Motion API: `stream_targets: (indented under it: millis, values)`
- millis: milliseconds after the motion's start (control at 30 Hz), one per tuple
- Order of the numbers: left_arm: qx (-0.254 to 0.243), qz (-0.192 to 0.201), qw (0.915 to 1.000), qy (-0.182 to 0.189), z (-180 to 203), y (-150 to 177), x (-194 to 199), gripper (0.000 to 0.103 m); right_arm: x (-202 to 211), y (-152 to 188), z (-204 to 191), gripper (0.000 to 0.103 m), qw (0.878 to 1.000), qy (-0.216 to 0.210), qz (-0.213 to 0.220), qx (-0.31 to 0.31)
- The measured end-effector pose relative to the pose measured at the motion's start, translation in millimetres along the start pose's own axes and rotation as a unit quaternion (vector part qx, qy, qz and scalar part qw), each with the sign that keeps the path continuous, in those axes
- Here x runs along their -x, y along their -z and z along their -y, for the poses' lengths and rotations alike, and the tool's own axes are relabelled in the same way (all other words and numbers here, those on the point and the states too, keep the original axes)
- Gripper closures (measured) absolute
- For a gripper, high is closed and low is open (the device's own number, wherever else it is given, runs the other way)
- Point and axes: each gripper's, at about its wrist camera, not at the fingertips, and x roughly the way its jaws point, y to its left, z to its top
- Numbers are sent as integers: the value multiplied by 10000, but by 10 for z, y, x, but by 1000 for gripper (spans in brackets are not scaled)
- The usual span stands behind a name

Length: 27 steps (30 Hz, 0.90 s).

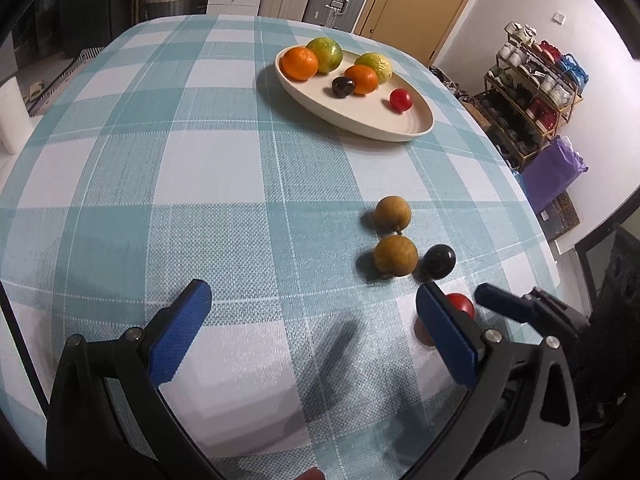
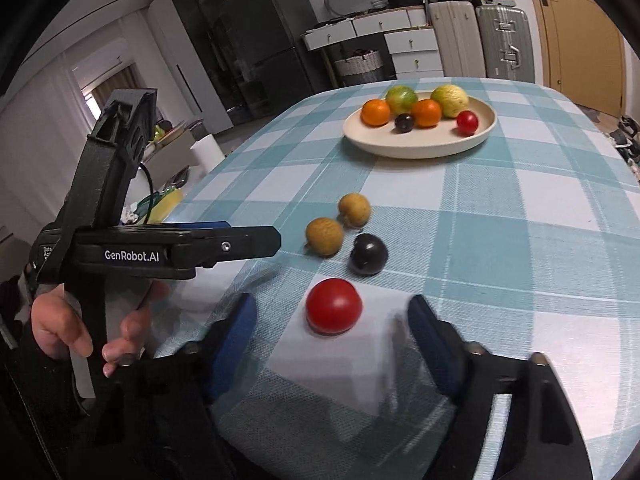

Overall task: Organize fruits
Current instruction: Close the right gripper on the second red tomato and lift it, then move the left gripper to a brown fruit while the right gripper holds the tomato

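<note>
Your right gripper [image 2: 330,344] is spread wide around the near red tomato [image 2: 334,311], left gripper [image 1: 312,332] also apart and empty, so if you squeeze off-center it'll probably roll into the dark plum [image 2: 369,254] behind.

My table [image 2: 520,240] under a teal-and-white checked cloth, far off a cream plate [image 2: 420,150] of fruit, nearer me two tan fruits [image 2: 325,236] touching, a dark plum [image 2: 369,254] beside them, a red tomato [image 2: 334,311] nearest.
</note>
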Motion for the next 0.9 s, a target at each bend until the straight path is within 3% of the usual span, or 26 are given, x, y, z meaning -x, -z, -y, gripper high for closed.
stream_targets:
  millis: [100,167,233,900]
  values:
    - [19,-7,10000,13,-13,8,-6,1,-64,8,-11,46,9999,41,-112,21]
    - [35,-13,10000,36,-21,10,-9,1,-81,11,-12,65,9999,6,-164,11]
    - [42,-11,9999,94,-24,5,-15,1,-90,15,-39,72,9998,-42,-157,108]
    - [-33,-49,9997,248,52,-19,-72,1,17,54,-7,75,9997,-245,1,84]
